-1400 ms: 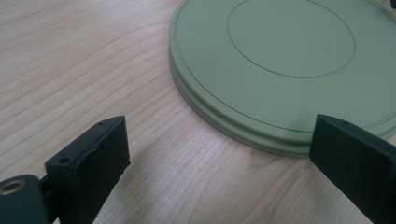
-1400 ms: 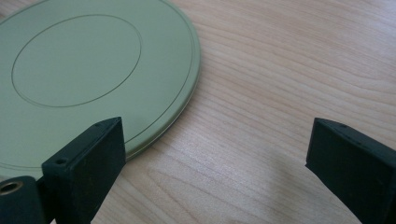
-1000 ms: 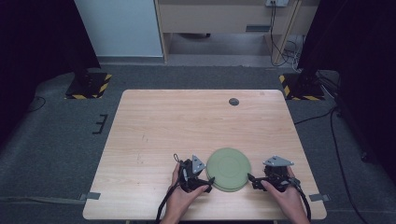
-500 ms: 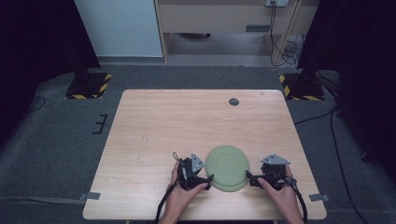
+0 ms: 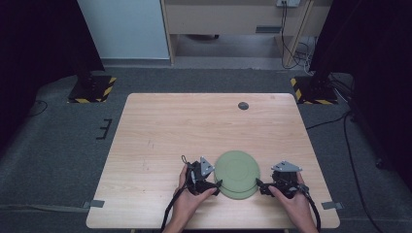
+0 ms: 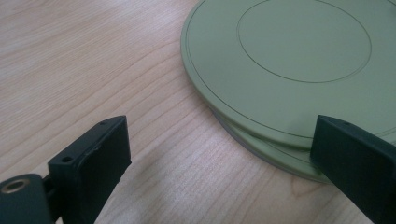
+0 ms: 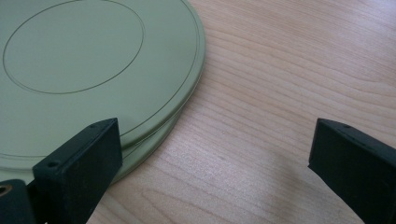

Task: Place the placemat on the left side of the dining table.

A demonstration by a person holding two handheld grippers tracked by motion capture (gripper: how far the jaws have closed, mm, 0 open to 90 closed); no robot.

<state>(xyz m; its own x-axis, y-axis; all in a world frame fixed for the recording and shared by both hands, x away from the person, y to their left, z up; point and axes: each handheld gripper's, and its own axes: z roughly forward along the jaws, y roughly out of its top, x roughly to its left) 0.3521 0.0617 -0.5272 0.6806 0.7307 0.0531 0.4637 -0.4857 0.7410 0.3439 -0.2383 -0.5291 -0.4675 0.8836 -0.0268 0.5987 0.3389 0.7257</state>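
High view: the left claw (image 5: 217,183) sits at the left rim of the green plates (image 5: 237,172), its tips right at the edge, and the right claw (image 5: 258,184) sits at their lower right rim. Each is held in a hand, the left hand (image 5: 190,191) and the right hand (image 5: 290,194), with forearms entering from the bottom edge.

Left claw view: the left claw (image 6: 224,163) is spread wide and holds nothing. One jaw stands over bare wood; the other overlaps the rim of the plates (image 6: 299,60), though whether it touches cannot be told.

Right claw view: the right claw (image 7: 215,163) is likewise spread wide and empty. One jaw lies over the rim of the plates (image 7: 93,60); the other is over bare wood, well apart from them.

The plates are two, stacked, the upper one shifted slightly so the lower rim peeks out beneath it. They are pale matte green, round and flat-faced, each visible face marked with a thin ring line near the rim and a circle around the middle.

They lie on the near part of the desk (image 5: 194,131), between the two claws. A small dark round object (image 5: 243,105) sits near the far edge of the desk, well apart from the plates.
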